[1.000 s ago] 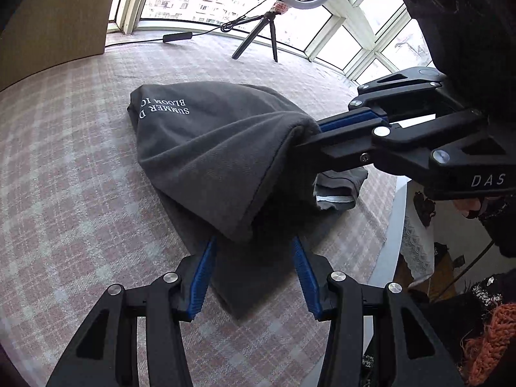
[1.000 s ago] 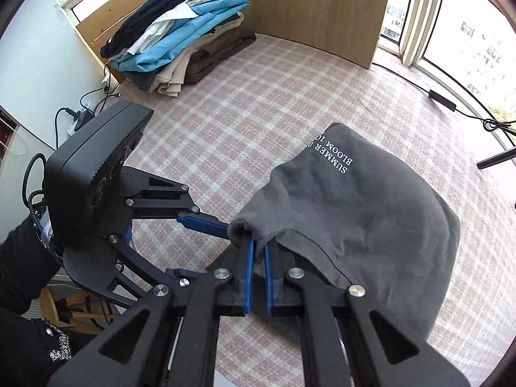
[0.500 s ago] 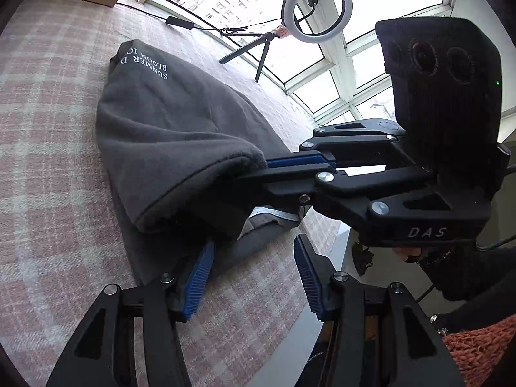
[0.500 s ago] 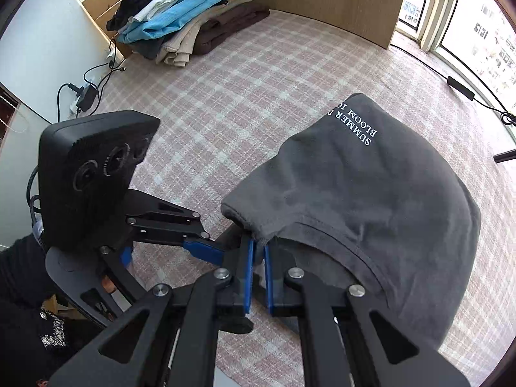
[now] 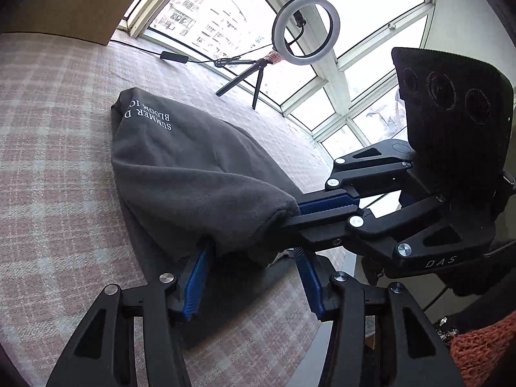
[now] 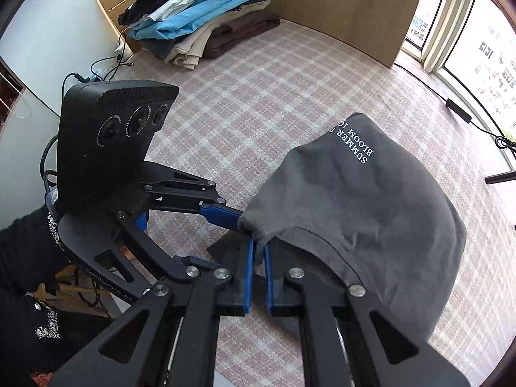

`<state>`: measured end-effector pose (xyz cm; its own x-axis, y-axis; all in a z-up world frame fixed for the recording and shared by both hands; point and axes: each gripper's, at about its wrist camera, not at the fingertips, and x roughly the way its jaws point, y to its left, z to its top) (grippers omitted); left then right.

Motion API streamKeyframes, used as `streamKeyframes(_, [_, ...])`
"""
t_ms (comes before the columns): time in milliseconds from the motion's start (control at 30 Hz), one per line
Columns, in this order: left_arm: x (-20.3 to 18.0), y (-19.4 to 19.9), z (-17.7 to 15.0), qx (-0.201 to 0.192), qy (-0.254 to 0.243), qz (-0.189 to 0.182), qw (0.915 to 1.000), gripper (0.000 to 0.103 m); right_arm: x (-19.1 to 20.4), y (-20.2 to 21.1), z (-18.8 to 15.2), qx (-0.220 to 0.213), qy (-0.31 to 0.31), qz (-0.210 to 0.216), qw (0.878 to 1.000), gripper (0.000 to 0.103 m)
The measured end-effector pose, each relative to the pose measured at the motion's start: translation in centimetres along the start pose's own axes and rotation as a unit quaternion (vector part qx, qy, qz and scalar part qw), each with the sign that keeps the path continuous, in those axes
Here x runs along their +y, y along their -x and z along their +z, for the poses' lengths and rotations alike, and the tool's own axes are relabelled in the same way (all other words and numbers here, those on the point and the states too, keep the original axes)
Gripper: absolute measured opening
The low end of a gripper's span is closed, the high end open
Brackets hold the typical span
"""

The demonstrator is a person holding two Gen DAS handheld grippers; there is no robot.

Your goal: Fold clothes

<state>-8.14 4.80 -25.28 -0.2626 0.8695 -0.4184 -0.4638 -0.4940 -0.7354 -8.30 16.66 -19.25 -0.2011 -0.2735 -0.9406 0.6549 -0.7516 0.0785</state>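
A dark grey garment [image 5: 193, 177] with white lettering lies partly folded on the pink plaid surface [image 5: 48, 193]; it also shows in the right wrist view [image 6: 371, 200]. My right gripper [image 6: 259, 251] is shut on a bunched edge of the garment and holds it lifted; it also shows in the left wrist view [image 5: 290, 213]. My left gripper [image 5: 254, 254] is open, its fingers straddling the lifted fold just beneath the right gripper. One left fingertip [image 6: 222, 214] reaches the fabric edge in the right wrist view.
A pile of folded clothes [image 6: 200, 22] sits at the far corner by a wooden panel [image 6: 338, 6]. A ring light on a tripod [image 5: 290, 38] stands by the windows. A cable and adapter [image 5: 174, 56] lie along the sill. The surface edge runs close at my right [image 5: 322, 338].
The right gripper has kept its hold on the garment edge. The left gripper, still open, has closed in so its fingers sit under the lifted fold.
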Motion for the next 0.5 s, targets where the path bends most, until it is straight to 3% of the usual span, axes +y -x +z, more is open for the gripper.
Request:
streamKeyframes(133, [0.9, -0.7, -0.7, 0.005, 0.036, -0.044, 0.9983, 0.049, -0.7, -0.9, -0.1, 0.011, -0.012, 0.028, 0.999, 0.008])
streamKeyframes(200, [1.3, -0.7, -1.4, 0.013, 0.056, -0.055, 0.9968, 0.055, -0.6, -1.5, -0.4, 0.015, -0.015, 0.052, 0.998, 0.008])
streamKeyframes(333, [1.3, 0.3, -2.1, 0.028, 0.058, -0.019, 0.9978, 0.057, -0.2, -1.8, -0.6, 0.017, -0.016, 0.074, 0.997, 0.008])
streamKeyframes(433, [0.1, 2.1, -2.0, 0.027, 0.007, 0.03, 0.9992, 0.058, -0.1, -1.8, -0.7, 0.017, -0.018, 0.087, 0.996, 0.008])
streamKeyframes(500, [-0.2, 2.8, -1.5, 0.035, -0.022, 0.056, 0.9975, 0.063, -0.6, -1.4, -0.6, 0.014, -0.024, 0.092, 0.995, 0.008])
